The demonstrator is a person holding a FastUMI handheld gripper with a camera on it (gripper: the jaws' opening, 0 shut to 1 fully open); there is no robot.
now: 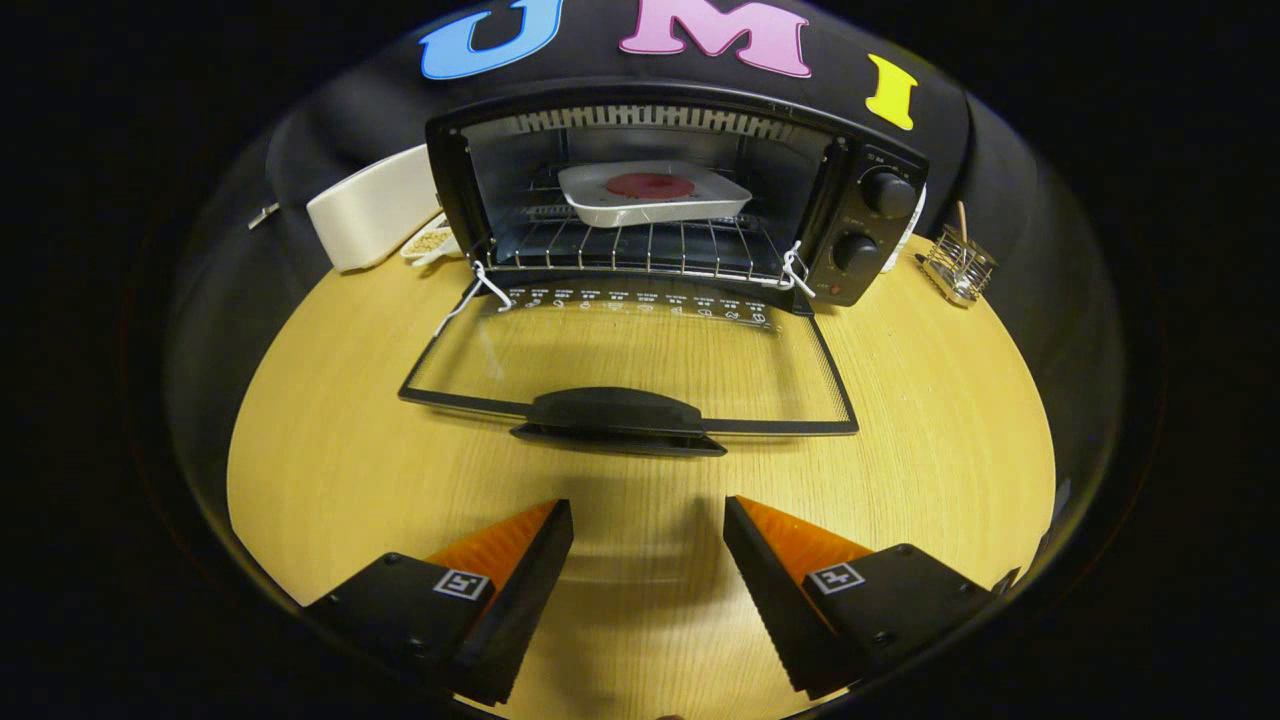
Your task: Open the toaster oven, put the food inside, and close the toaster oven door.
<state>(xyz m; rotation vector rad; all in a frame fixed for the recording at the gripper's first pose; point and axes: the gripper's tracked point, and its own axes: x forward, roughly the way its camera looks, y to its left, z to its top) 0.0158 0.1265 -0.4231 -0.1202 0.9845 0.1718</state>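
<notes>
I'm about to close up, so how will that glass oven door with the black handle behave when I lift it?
The glass oven door lies flat on the wooden table, so it probably swings up stiffly on its hinges. Its black handle looks chunky, likely easy to catch. The open gripper sits short of it, empty.

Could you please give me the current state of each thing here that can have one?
Toaster oven door: fully open, lying flat toward the tongs.
Tray of food: inside the oven, on the wire rack.
Tongs: open, holding nothing, short of the door handle.
Wooden table: carries the oven.
</notes>
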